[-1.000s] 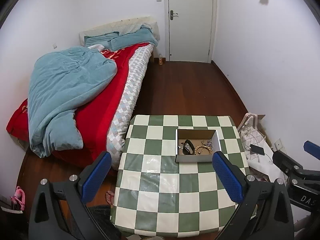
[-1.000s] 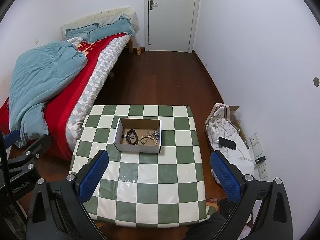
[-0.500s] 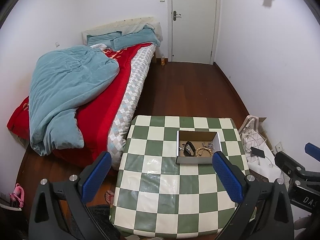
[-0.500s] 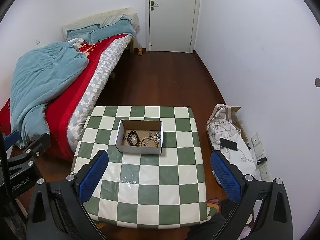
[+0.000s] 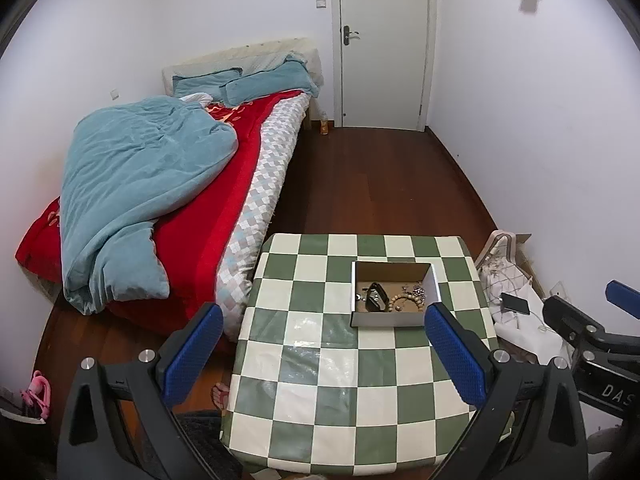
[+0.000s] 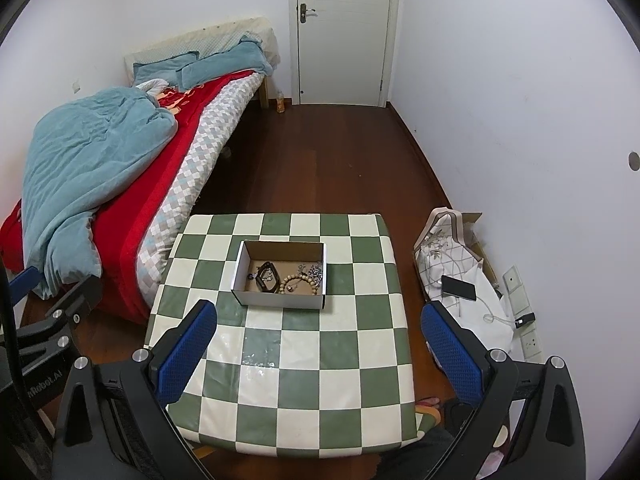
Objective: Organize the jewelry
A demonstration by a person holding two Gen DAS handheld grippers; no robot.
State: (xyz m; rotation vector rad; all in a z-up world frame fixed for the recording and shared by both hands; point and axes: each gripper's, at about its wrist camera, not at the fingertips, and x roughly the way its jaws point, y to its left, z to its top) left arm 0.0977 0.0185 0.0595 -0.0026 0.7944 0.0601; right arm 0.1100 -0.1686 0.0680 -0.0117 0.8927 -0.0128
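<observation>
A small open cardboard box [image 5: 392, 318] [image 6: 280, 300] sits on the far half of the green-and-white checked table [image 5: 340, 392] [image 6: 288, 380]. Inside lie a black band [image 5: 376, 295] [image 6: 267, 278], a wooden bead bracelet [image 5: 406, 302] [image 6: 298, 283] and a silvery chain piece [image 5: 418, 290] [image 6: 314, 269]. My left gripper [image 5: 323, 354] hangs open high above the table's near left, well short of the box. Above the near edge, my right gripper [image 6: 318, 350] is open too, with nothing between its blue pads. The right gripper's tip [image 5: 620, 294] shows at the left view's edge.
A bed with a red cover and teal blanket [image 5: 140, 184] [image 6: 88, 168] runs along the table's left. A bag with a phone [image 6: 458, 287] on it lies on the floor at the right wall. A shut white door [image 5: 382, 40] stands at the far end of the wooden floor.
Both grippers have risen and drawn back a little, so the table and box look smaller and lower in each view. Both stay open; the box contents have not moved.
</observation>
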